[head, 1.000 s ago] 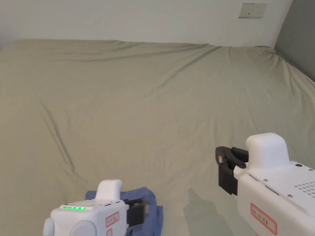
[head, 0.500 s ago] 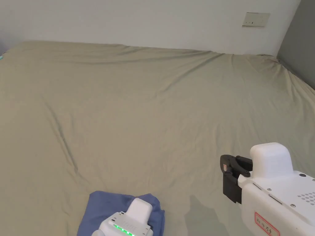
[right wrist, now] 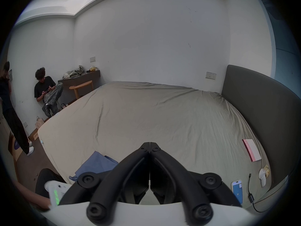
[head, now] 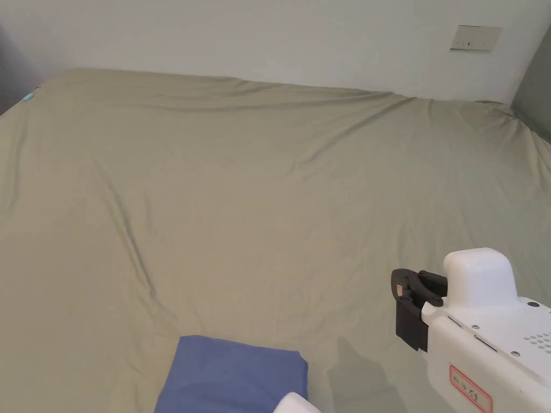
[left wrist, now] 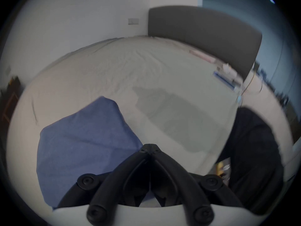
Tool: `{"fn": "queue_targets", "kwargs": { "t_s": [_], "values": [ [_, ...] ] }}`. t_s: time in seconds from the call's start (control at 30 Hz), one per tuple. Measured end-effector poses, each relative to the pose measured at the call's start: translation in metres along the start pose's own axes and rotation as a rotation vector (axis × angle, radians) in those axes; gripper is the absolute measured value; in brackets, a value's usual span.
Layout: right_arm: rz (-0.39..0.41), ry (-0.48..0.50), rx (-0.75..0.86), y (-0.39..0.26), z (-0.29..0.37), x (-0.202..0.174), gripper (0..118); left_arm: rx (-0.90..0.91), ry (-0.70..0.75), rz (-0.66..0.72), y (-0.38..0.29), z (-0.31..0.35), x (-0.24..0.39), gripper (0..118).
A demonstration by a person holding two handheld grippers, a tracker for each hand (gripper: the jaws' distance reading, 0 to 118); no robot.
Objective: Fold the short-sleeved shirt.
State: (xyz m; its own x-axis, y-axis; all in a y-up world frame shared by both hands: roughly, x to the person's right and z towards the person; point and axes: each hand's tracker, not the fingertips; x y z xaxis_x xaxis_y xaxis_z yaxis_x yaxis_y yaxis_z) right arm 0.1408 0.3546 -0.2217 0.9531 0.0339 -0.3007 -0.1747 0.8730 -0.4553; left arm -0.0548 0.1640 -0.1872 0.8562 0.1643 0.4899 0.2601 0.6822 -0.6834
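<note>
The blue short-sleeved shirt (head: 231,374) lies as a flat folded rectangle at the near edge of the bed; it also appears as shirt (left wrist: 84,139) and shirt (right wrist: 96,163). My left gripper (left wrist: 149,146) hovers above the shirt's right side with its jaws together and nothing between them. A bit of its white housing (head: 293,404) pokes up at the bottom of the head view, beside the shirt. My right gripper (head: 401,285) hangs over bare sheet to the right of the shirt, jaws closed and empty, also seen as right gripper (right wrist: 149,144).
The olive sheet of the bed (head: 269,188) stretches wide beyond the shirt. A grey headboard (right wrist: 254,107) bounds the right side, with a pink book (right wrist: 251,150), a phone (right wrist: 237,191) and a cable near it. A seated person (right wrist: 47,89) and a standing person (right wrist: 9,107) are off the bed's left.
The left gripper has drawn back off the shirt and dropped almost out of the head view. The shirt now lies flat and uncovered. The right gripper has barely moved; the camera panned left.
</note>
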Motion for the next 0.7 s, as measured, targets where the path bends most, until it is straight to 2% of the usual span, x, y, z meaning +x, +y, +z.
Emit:
{"fn": "queue_targets", "kwargs": {
  "t_s": [0.07, 0.13, 0.27, 0.4, 0.5, 0.57, 0.6, 0.63, 0.67, 0.7],
  "values": [
    [0.004, 0.013, 0.0, -0.001, -0.007, -0.004, 1, 0.071, -0.012, 0.12, 0.003, 0.025, -0.025, 0],
    [0.008, 0.048, -0.006, -0.006, -0.017, -0.01, 1, 0.16, 0.065, 0.23, 0.005, 0.049, -0.057, 0],
    [0.022, 0.128, -0.098, -0.033, -0.05, -0.027, 1, 0.263, 0.195, 0.34, -0.003, 0.087, -0.113, 0],
    [0.063, 0.22, -0.308, -0.09, -0.102, -0.059, 1, 0.223, 0.305, 0.362, -0.02, 0.1, -0.154, 0],
    [0.099, 0.248, -0.521, -0.142, -0.14, -0.078, 1, 0.181, 0.301, 0.392, -0.032, 0.102, -0.175, 0],
    [0.087, 0.294, -0.661, -0.169, -0.157, -0.082, 1, 0.153, 0.272, 0.417, -0.038, 0.1, -0.184, 0],
    [0.073, 0.3, -0.679, -0.179, -0.162, -0.082, 1, 0.142, 0.262, 0.431, -0.04, 0.099, -0.189, 0],
    [0.08, 0.28, -0.598, -0.175, -0.156, -0.078, 1, 0.121, 0.24, 0.45, -0.042, 0.098, -0.193, 3],
    [0.058, 0.311, -0.588, -0.165, -0.156, -0.07, 1, 0.108, 0.196, 0.471, -0.044, 0.097, -0.197, 14],
    [0.023, 0.335, -0.651, -0.159, -0.162, -0.064, 1, 0.092, 0.149, 0.489, -0.044, 0.095, -0.203, 27]
  ]
}}
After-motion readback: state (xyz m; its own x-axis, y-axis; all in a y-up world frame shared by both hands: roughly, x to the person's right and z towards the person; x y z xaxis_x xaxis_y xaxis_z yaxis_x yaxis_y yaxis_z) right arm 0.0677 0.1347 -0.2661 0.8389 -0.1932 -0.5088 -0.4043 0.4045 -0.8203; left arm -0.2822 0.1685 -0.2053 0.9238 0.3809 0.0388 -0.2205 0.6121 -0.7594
